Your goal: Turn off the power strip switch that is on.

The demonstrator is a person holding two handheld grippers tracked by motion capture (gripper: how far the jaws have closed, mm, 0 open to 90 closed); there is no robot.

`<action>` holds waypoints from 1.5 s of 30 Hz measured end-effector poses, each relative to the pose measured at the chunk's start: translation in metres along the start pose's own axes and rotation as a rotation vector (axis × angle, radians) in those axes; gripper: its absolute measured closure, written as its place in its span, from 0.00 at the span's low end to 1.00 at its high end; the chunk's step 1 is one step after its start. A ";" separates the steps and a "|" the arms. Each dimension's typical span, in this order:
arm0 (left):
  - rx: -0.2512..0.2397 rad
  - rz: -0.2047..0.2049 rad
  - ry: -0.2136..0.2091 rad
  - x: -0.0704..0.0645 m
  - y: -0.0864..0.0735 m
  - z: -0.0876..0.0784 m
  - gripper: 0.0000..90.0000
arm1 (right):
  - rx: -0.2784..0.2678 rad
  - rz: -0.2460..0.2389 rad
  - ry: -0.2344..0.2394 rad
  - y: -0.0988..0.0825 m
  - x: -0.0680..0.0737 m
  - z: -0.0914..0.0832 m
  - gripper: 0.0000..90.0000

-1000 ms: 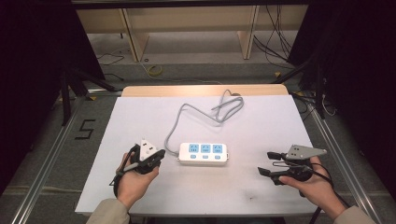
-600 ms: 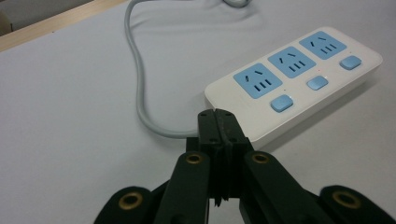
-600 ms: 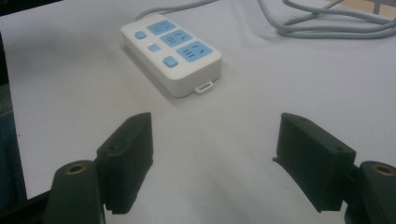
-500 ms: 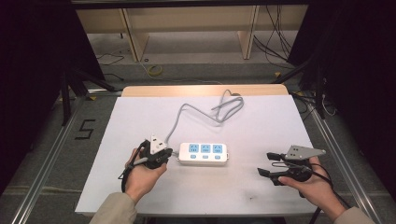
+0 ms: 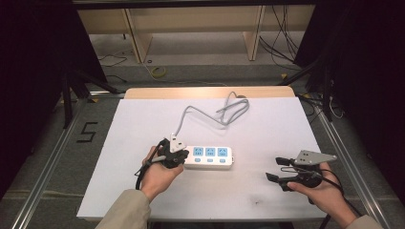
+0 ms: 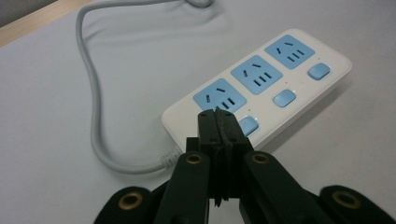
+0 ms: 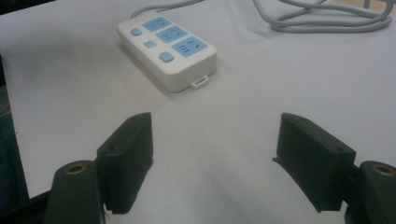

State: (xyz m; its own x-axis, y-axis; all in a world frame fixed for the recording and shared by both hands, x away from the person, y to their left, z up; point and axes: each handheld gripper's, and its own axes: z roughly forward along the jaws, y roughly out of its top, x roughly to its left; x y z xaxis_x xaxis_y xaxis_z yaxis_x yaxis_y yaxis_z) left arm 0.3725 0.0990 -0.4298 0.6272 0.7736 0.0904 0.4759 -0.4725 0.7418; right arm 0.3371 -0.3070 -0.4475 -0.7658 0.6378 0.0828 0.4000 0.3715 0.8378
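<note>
Pressing the nearest switch button (image 6: 248, 125) on the power strip (image 5: 210, 157) suits the left gripper (image 6: 219, 122) (jaws closed, empty), just ahead; right gripper (image 7: 215, 154) waits open.

A white power strip (image 5: 210, 157) with three blue sockets and three blue buttons lies flat at the centre of the high view, long side running left to right. Its grey cable (image 5: 210, 113) leaves the left end and loops toward the upper centre.

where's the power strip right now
In the high view the power strip lies near the middle of the white table, with the shut left gripper at its left end and the right gripper off to its right.
</note>
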 end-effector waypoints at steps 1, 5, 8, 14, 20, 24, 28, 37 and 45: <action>0.000 0.003 -0.002 -0.001 0.001 0.001 1.00 | 0.002 -0.001 0.000 0.000 0.000 0.000 0.31; 0.009 0.003 -0.013 -0.003 0.004 0.004 1.00 | 0.004 -0.002 -0.002 -0.001 0.000 -0.001 0.31; 0.024 0.008 -0.028 -0.006 0.006 0.007 1.00 | 0.003 -0.002 -0.002 -0.001 0.000 -0.001 0.31; 0.039 0.018 -0.047 -0.009 0.010 0.012 1.00 | 0.006 0.000 -0.002 -0.001 0.000 -0.001 0.31; 0.046 0.025 -0.059 -0.012 0.013 0.016 1.00 | 0.006 -0.004 -0.002 -0.001 0.000 -0.001 0.31; 0.052 0.015 -0.064 -0.013 0.015 0.018 1.00 | 0.008 -0.002 -0.001 -0.001 0.000 -0.001 0.31; 0.056 0.016 -0.070 -0.014 0.017 0.020 1.00 | 0.009 -0.002 0.000 -0.001 0.000 -0.001 0.31; 0.071 0.030 -0.088 -0.019 0.021 0.026 1.00 | 0.011 0.004 -0.003 -0.002 0.001 -0.002 0.31; 0.089 0.028 -0.106 -0.021 0.024 0.032 1.00 | 0.013 0.006 -0.003 -0.002 0.000 -0.001 0.31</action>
State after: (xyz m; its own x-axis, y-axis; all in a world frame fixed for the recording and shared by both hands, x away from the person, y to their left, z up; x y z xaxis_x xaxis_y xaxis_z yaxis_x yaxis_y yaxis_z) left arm 0.3903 0.0575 -0.4348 0.7005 0.7128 0.0364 0.5071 -0.5329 0.6774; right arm 0.3354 -0.3088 -0.4488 -0.7618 0.6420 0.0861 0.4112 0.3767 0.8301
